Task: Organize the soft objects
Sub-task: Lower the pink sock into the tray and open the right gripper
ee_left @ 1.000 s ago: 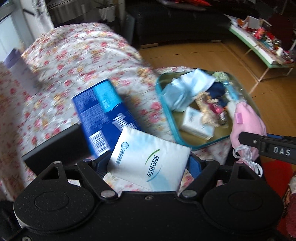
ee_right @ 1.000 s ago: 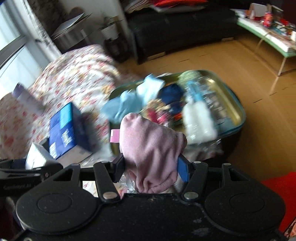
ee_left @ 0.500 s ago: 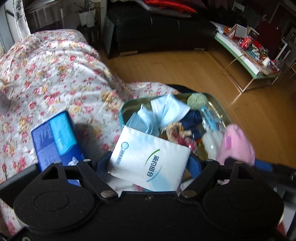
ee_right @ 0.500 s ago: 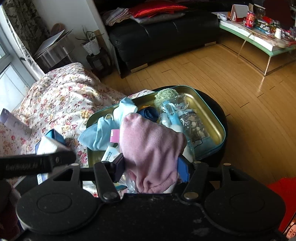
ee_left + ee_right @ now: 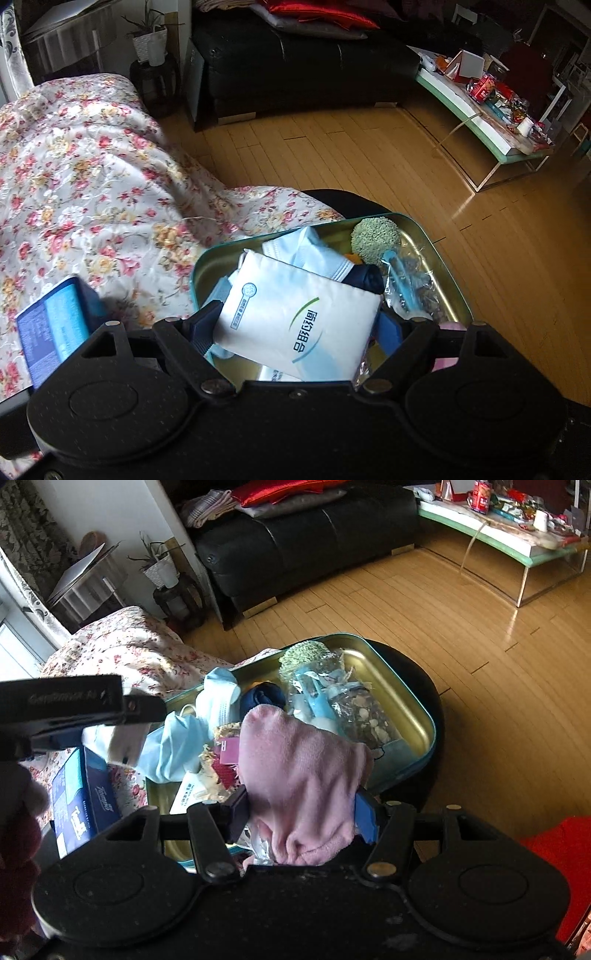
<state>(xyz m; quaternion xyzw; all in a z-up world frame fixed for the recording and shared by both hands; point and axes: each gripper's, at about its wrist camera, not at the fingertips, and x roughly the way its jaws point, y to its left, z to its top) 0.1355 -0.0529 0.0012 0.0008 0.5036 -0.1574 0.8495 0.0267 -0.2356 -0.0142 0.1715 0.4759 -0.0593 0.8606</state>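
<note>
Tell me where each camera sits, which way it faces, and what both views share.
Left wrist: on the left gripper, looking down along its fingers at the white tissue pack over the tin tray.
Right wrist: on the right gripper, facing down at the pink cloth it clamps; left gripper alongside.
Shared: tray, green pompom, blue box, black sofa.

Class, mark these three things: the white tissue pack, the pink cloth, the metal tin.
white tissue pack (image 5: 295,317), left wrist view, middle of its printed face
pink cloth (image 5: 299,775), right wrist view, centre of the fabric
metal tin (image 5: 430,734), right wrist view, right-hand rim
</note>
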